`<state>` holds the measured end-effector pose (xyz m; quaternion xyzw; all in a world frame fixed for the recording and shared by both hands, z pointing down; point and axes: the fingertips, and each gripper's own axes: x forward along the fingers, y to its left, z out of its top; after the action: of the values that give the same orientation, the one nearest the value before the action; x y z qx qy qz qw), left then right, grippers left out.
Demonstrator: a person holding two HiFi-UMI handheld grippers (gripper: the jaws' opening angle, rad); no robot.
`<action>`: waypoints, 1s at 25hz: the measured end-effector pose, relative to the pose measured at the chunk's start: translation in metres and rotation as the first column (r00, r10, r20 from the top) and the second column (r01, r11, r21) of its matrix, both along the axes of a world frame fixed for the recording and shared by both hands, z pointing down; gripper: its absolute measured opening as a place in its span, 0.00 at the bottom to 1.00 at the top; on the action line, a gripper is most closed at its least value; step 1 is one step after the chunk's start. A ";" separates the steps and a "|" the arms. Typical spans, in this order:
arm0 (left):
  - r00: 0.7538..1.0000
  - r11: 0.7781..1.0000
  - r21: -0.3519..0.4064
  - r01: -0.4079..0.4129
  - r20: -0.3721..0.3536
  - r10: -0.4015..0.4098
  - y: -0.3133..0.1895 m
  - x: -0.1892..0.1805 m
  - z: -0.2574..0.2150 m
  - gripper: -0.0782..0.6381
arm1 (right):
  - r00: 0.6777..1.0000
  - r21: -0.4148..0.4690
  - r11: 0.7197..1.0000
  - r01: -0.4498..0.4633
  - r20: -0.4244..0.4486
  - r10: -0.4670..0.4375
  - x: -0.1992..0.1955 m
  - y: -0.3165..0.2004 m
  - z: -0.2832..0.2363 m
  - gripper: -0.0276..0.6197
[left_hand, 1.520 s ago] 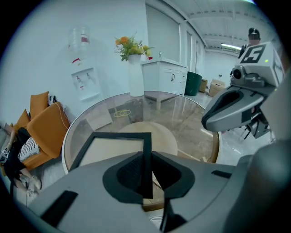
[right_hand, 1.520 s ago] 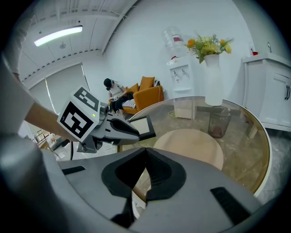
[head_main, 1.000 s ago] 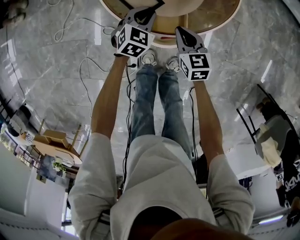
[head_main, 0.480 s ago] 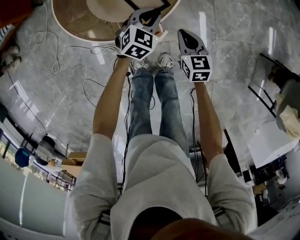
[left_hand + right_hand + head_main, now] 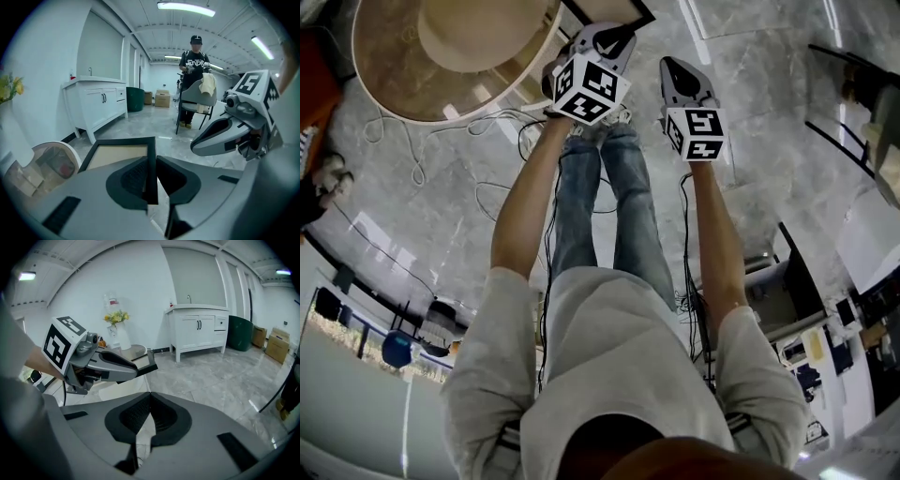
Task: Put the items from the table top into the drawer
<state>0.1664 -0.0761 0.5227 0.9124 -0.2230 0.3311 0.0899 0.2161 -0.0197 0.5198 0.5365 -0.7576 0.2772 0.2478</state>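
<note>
My left gripper [image 5: 151, 164] is shut on the right edge of a black picture frame [image 5: 117, 157] with a tan panel, held in the air. In the head view that gripper [image 5: 607, 39] sits at top centre with the frame's corner [image 5: 630, 13] sticking out beyond it. Just to its right, my right gripper [image 5: 680, 73] hangs at the same height. Its pads meet with nothing between them [image 5: 150, 399]. From the right gripper view, the left gripper [image 5: 101, 364] and the frame [image 5: 146, 366] show at left.
A round wooden table [image 5: 412, 84] lies at the upper left, cables [image 5: 403, 150] trailing on the marble floor beside it. A white cabinet [image 5: 96, 105] with doors and a drawer lines the wall. A person [image 5: 194, 61] stands behind a chair [image 5: 197, 101]. Flowers [image 5: 117, 317] stand by the table.
The whole view has swung: the round table slid from top centre to the upper left. Both grippers travelled together across the floor, and the left one still holds the frame.
</note>
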 end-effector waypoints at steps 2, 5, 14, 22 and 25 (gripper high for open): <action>1.000 0.999 -0.025 -0.025 -0.004 0.025 0.013 0.014 0.009 0.21 | 1.000 -0.008 1.000 -0.021 0.000 0.021 0.012 0.007 0.005 0.08; 0.999 0.996 -0.070 -0.053 -0.008 0.053 0.035 0.025 0.026 0.21 | 0.999 -0.025 0.999 -0.037 0.003 0.038 0.020 0.018 0.016 0.08; 0.999 0.983 -0.185 -0.010 0.036 0.017 0.081 -0.011 0.094 0.21 | 0.999 -0.089 0.996 0.022 0.026 -0.020 -0.008 0.035 0.067 0.08; 0.994 0.967 -0.237 0.093 0.083 -0.075 0.097 -0.081 0.154 0.21 | 0.991 -0.109 0.987 0.121 0.062 -0.115 -0.072 0.025 0.117 0.08; 0.990 0.960 -0.251 0.122 0.102 -0.099 0.104 -0.102 0.176 0.21 | 0.986 -0.112 0.981 0.161 0.067 -0.154 -0.091 0.022 0.133 0.08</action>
<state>0.0643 0.0284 0.6986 0.8637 -0.2326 0.3919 0.2154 0.1250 0.0018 0.6529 0.4513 -0.7870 0.3160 0.2777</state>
